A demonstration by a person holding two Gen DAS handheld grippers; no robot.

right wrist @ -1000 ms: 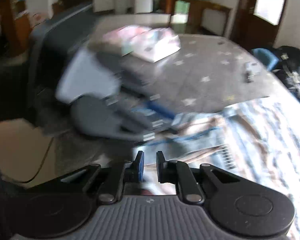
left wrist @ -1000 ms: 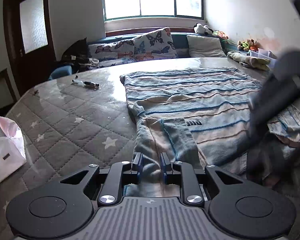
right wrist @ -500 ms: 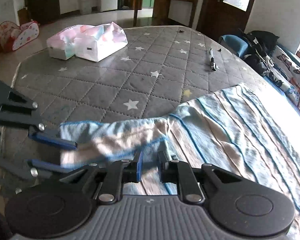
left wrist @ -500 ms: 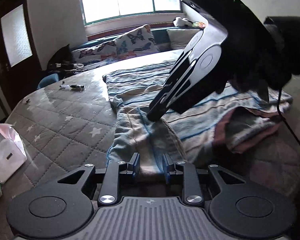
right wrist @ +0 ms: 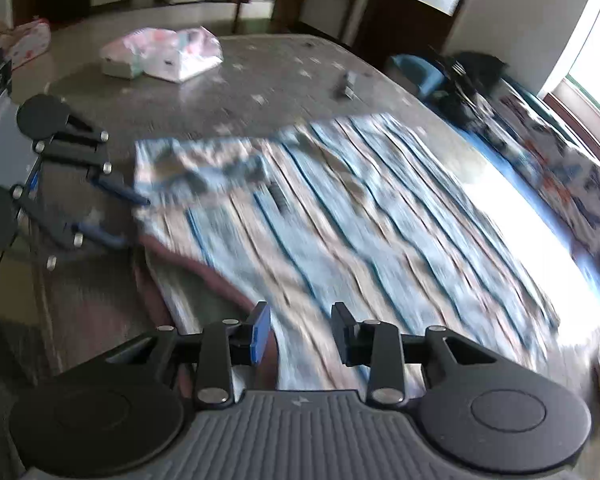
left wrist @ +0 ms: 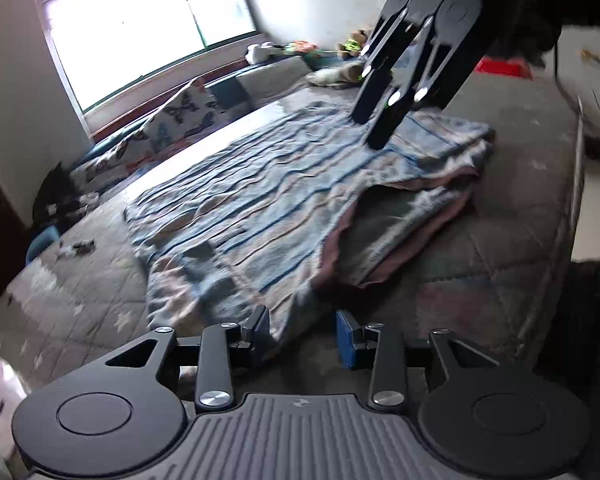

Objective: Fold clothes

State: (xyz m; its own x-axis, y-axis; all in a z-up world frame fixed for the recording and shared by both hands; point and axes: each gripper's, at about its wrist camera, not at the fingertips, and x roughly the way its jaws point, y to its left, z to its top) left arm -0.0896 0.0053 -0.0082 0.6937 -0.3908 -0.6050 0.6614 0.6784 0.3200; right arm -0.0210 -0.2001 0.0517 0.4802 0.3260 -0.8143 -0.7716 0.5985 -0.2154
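Now both grippers have let go, their jaws having just been opening. Closest in, the left gripper (left wrist: 303, 334) has its blue-padded fingers apart, low over the near edge of the garment (left wrist: 284, 200); a corner of the cloth lies between the fingers, close to the left one, but neither pad presses on it. Just ahead of this gripper the striped blue and pink garment lies spread on the grey quilted mattress (left wrist: 500, 248), its sleeve folded back over the body and a pink-edged hem gaping open ahead to the right. Further ahead and higher up, the right gripper (left wrist: 370, 134) hangs over the far part of the cloth, fingers pointing down and clear of it.

From the right wrist, the right gripper (right wrist: 300, 334) also stands apart, with cloth seen below the gap and nothing clamped. Ahead of it the stripes run away across the mattress (right wrist: 260, 92). Off to its left, the left gripper (right wrist: 134, 220) sits at the garment's (right wrist: 340, 220) edge, fingers spread. Beyond, at the far end of the mattress, lies a pale plastic package (right wrist: 168, 56), and a small dark item (right wrist: 344, 86) near it that is too blurred to tell.
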